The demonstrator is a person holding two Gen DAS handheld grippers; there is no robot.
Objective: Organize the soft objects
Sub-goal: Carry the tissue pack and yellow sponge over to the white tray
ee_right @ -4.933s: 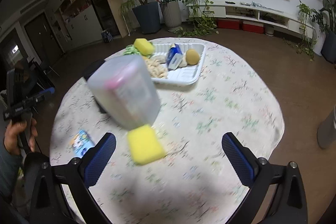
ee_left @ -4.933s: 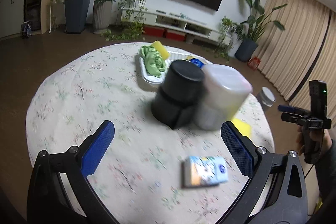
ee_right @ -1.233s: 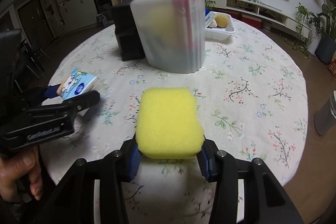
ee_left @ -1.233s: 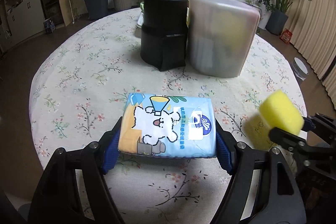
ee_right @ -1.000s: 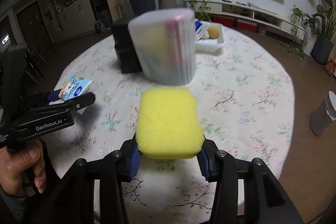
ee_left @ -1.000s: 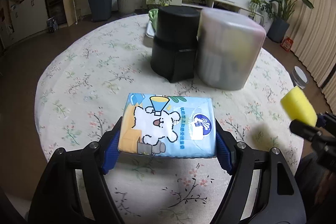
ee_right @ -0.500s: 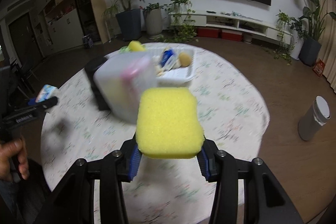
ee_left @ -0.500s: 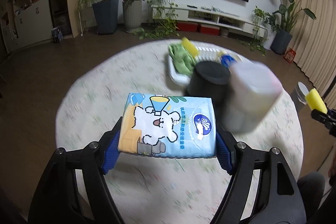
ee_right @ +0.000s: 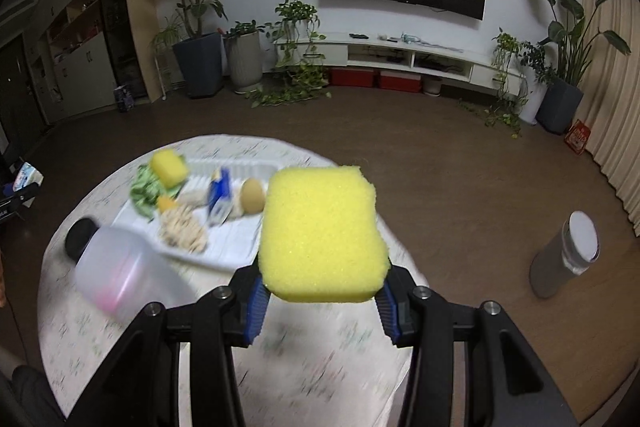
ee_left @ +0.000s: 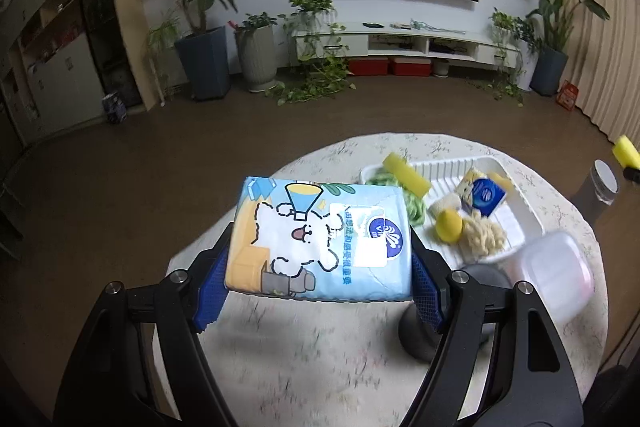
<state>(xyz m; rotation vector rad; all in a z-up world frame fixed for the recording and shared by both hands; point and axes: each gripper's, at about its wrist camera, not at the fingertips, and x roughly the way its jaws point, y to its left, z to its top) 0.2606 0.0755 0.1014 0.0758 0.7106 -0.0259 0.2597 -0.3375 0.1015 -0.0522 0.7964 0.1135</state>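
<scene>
tissue pack (ee_left: 320, 239): left tool (ee_left: 318, 291) clamps | yellow sponge (ee_right: 322, 233): right tool (ee_right: 320, 303) clamps

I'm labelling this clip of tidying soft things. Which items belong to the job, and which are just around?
Job:
- tissue pack, held in left gripper
- yellow sponge, held in right gripper
- white tray of soft items

Around:
- black canister
- translucent container
</scene>
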